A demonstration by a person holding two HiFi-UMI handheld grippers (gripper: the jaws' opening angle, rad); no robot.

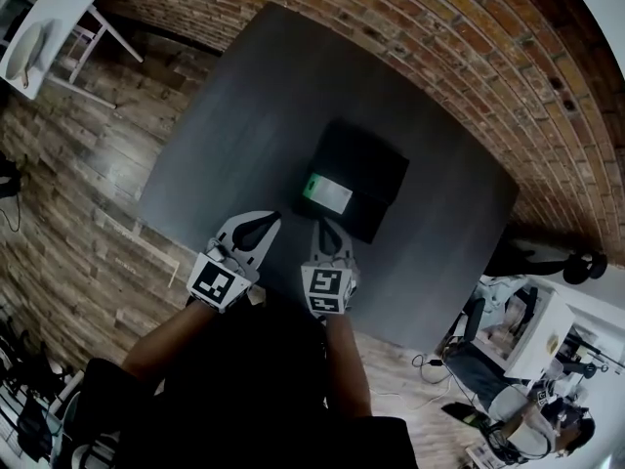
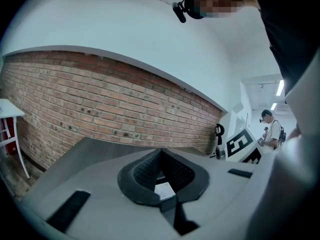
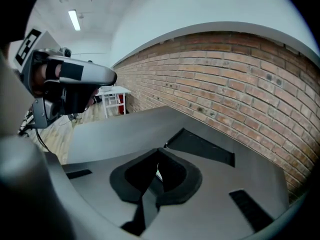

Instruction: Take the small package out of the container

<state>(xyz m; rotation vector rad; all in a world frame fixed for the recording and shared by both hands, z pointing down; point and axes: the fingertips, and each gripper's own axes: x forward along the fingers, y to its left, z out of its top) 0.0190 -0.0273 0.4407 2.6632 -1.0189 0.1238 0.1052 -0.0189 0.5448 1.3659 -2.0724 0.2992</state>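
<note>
A black, shallow container point(image 1: 366, 169) lies in the middle of the dark grey table point(image 1: 234, 115). Inside it, at its near left corner, rests the small white package point(image 1: 327, 193) with a green edge. Both grippers hover over the table's near side, just short of the container. My left gripper point(image 1: 272, 218) is shut and empty, left of the package. My right gripper point(image 1: 322, 224), shut and empty too, points at the container's near edge. A white patch of the package point(image 2: 164, 189) shows through the left gripper point(image 2: 160, 150). Beyond the right gripper point(image 3: 160, 149) lies the container point(image 3: 200, 146).
A brick wall point(image 1: 469, 57) runs along the table's far side. A white side table point(image 1: 54, 27) stands on the wooden floor point(image 1: 68, 223) at the far left. Desks and cables point(image 1: 527, 350) crowd the near right. A person point(image 2: 272, 129) stands far off.
</note>
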